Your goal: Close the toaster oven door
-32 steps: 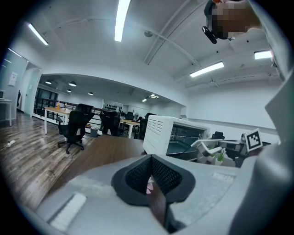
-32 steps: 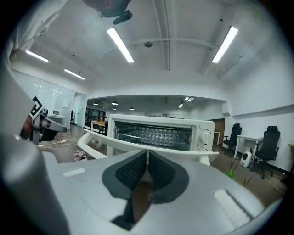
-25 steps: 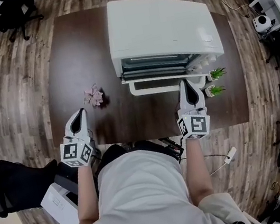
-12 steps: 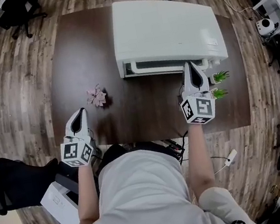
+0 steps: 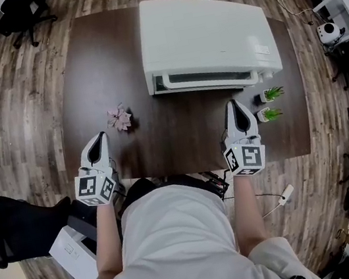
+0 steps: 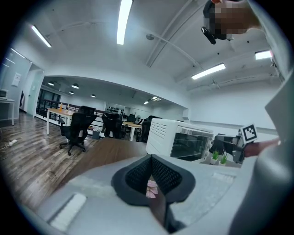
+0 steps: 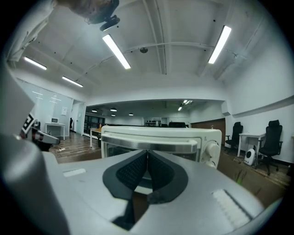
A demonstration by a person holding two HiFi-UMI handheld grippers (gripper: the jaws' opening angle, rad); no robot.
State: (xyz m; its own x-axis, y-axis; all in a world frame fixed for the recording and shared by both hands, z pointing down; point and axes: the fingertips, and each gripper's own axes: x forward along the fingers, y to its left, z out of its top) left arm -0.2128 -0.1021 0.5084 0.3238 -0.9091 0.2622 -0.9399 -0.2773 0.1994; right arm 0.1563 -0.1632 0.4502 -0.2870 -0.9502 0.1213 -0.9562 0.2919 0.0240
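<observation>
**A:** Where does the oven sit?

**B:** In the head view the boxy white toaster oven (image 5: 206,36) stands at the far edge of the dark brown wooden table (image 5: 179,128), toward its far right corner. Its door (image 5: 207,77) is up and flush against the body.

**A:** And the grippers?

**B:** Both hang over the near edge, well apart from the oven. The left gripper (image 5: 99,141) is toward the near left corner and the right gripper (image 5: 233,106) faces the oven's right end. Each has its fingers pressed together at the tips with nothing between them.

**A:** What does the head view give that the others don't?

**B:** The layout. A pink paper flower (image 5: 119,118) lies left of the table's middle, just ahead of the left gripper. Small green potted plants (image 5: 272,93) stand by the right edge, just in front of the oven's right end.

**A:** And the right gripper view?

**B:** It shows the oven's front face, which is foreshortened from above. A silver handle bar (image 7: 151,146) runs along the top of the glass, and round white knobs (image 7: 212,149) sit at the right.

**A:** The left gripper view?

**B:** It sees the oven at an angle, with vent slots (image 6: 160,131) on the side panel and the dark glass of the closed door. The plants are beyond, and the right gripper's marker cube (image 6: 249,132) is at the far right. The pink flower peeks through below the closed tips, lying on the table ahead and not held.
</observation>
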